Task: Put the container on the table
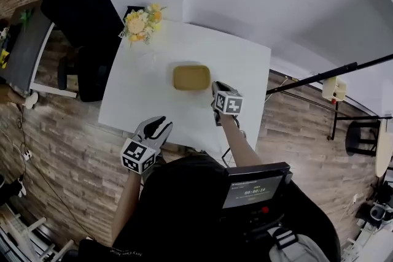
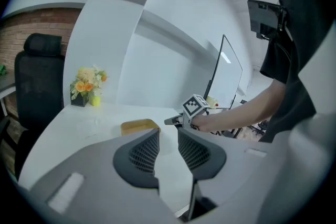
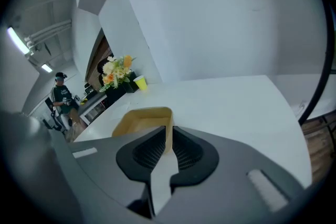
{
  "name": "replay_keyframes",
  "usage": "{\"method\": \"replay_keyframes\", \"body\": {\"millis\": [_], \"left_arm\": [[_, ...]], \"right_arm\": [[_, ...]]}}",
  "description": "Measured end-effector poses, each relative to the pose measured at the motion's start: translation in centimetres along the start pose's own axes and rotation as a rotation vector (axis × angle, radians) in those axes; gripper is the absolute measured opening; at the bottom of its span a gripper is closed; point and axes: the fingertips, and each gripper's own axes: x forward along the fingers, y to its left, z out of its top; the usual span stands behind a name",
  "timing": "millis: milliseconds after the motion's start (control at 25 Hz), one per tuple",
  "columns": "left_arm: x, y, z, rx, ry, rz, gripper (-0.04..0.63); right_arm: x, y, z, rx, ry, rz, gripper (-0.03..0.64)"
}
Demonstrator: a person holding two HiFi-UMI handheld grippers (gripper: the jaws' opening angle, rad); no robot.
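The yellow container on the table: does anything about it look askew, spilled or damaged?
Nothing stands out. The container sits flat and upright on the table. It looks empty and undamaged, with no spill around it. The jaws of the right gripper straddle one of its walls.

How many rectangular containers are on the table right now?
1. The yellow rectangular container sits near the middle of the white table, one wall between the right gripper's fingers. Nothing seems hidden.

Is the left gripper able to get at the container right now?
Probably yes: the left gripper is open and empty, bare table lies between it and the container, and the right gripper sits only at its right edge.
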Motion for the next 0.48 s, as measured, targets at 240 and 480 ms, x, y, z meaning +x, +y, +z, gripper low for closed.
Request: {"method": "replay_keyframes", "body": {"millis": [240,480], "left_arm": [[2.6,-1.8,1.6,0.044,-0.043,-0.004,0.047],[4.8,-2.8,2.4,0.088,-0.054,0.009,0.005]], "right_arm": [[-4.4,1.2,-1.3,-0.112,-0.055,0.049,0.015],[-8.0,3.8,-0.9,-0.299,-0.123,0.112,0.015]]}}
